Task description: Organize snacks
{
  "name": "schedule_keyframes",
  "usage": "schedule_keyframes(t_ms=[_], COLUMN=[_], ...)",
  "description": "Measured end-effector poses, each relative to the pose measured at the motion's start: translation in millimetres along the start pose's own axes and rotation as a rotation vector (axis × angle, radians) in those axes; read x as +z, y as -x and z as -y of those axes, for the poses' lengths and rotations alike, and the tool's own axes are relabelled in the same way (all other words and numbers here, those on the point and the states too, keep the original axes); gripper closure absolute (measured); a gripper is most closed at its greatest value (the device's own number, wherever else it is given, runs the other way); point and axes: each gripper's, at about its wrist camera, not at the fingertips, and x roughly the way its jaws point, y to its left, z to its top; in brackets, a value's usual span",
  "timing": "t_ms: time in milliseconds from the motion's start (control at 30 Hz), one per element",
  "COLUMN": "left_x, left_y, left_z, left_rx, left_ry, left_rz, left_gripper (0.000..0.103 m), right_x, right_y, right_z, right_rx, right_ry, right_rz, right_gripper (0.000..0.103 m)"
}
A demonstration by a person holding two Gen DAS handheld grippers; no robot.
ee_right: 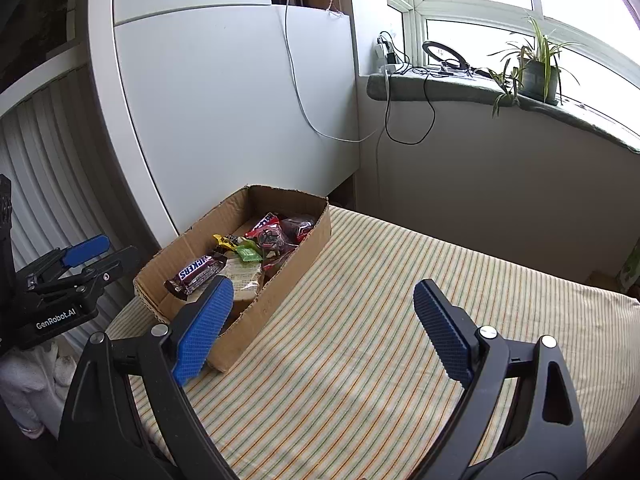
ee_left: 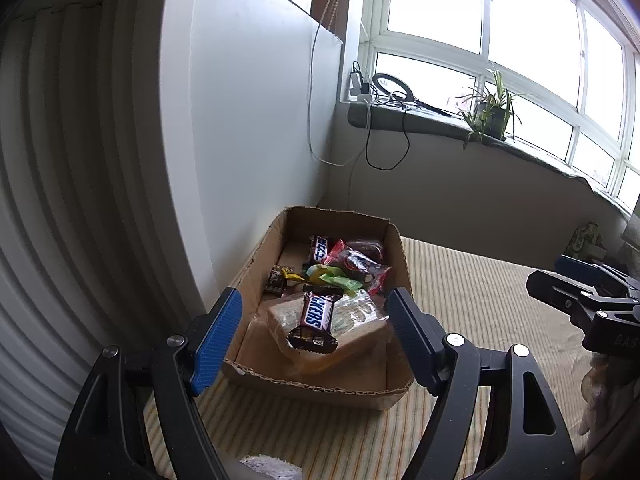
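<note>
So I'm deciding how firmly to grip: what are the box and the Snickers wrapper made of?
The box looks like plain brown corrugated cardboard, matte, with fluting along its torn rim. The Snickers bar wrapper seems to be glossy plastic film: shiny, with crimped ends.

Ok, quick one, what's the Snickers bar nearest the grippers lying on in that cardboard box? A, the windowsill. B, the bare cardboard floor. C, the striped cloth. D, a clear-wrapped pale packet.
D: in the left wrist view the Snickers bar lies across a clear-wrapped pale packet at the near end of the cardboard box, inside its walls and off the striped cloth.
</note>
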Motion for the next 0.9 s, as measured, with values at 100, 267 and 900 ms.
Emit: schedule_keyframes(t_ms=[100, 267, 900], left_x=[-0.3, -1.1, 1.2], left_y=[1.1, 2.6, 4.4], left_z=[1.0, 1.5, 1.9], left_rx=[-0.001, 0.000, -0.017], left_ry=[-0.002, 0.002, 0.004], left_rz=[0.001, -0.002, -0.001], left_gripper=[0.027, 0.028, 0.027], right_x=[-0.2, -1.4, -4.6], right_y=[0.4, 0.7, 6.9], right_z=[-0.5, -4.2, -1.4], right_rx=[0.001, 0.002, -0.010], right_ry=[-0.003, 0.011, 0.004], right_rz=[0.002, 0.001, 0.000], right_gripper=[0.009, 0.009, 0.009])
